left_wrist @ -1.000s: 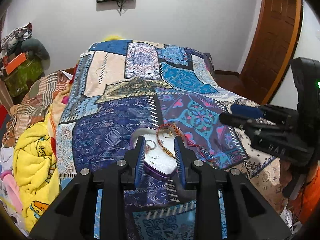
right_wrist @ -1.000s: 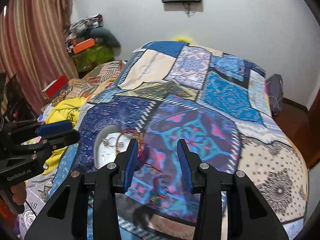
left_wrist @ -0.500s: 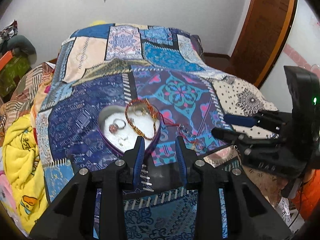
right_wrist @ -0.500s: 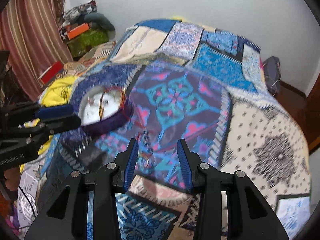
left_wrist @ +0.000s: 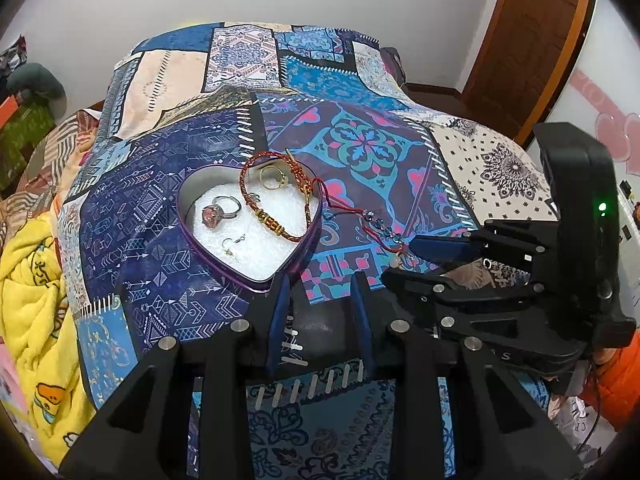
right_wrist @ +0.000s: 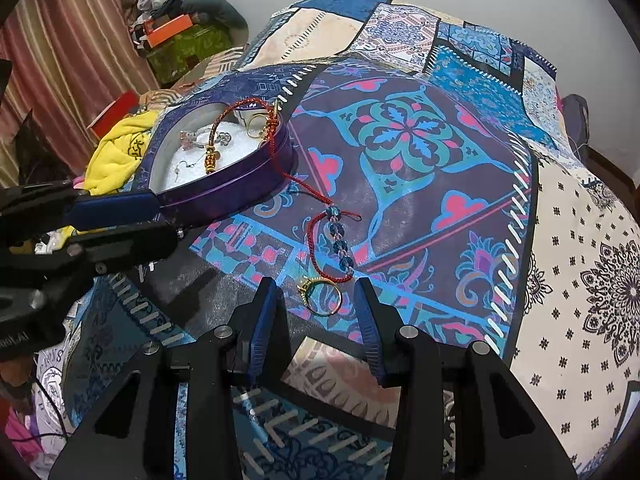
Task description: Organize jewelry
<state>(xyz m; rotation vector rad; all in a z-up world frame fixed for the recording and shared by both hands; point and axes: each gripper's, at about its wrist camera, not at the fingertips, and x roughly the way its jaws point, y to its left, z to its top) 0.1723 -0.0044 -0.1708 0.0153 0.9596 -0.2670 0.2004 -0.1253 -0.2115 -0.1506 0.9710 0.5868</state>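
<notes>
Yellow blanket point(left_wrist: 28, 300): far left of the left wrist view.
Heart-shaped tin point(left_wrist: 224, 268): centre-left, on the patchwork bedspread point(left_wrist: 168, 208); holds a pink-stone ring point(left_wrist: 218, 210), a braided bracelet point(left_wrist: 276, 228).
Left gripper point(left_wrist: 318, 300): bottom centre, jaws apart, empty.
Gold ring point(right_wrist: 322, 296): right wrist view, lower centre, touching a red beaded cord point(right_wrist: 336, 236).
Right gripper point(right_wrist: 316, 312): jaws wide either side of the gold ring, not gripping.

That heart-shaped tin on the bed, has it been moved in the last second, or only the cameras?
Cannot tell. The heart-shaped tin sits on the same dark blue arrow patch of the bedspread as before; any small slide would be masked by camera motion.
</notes>
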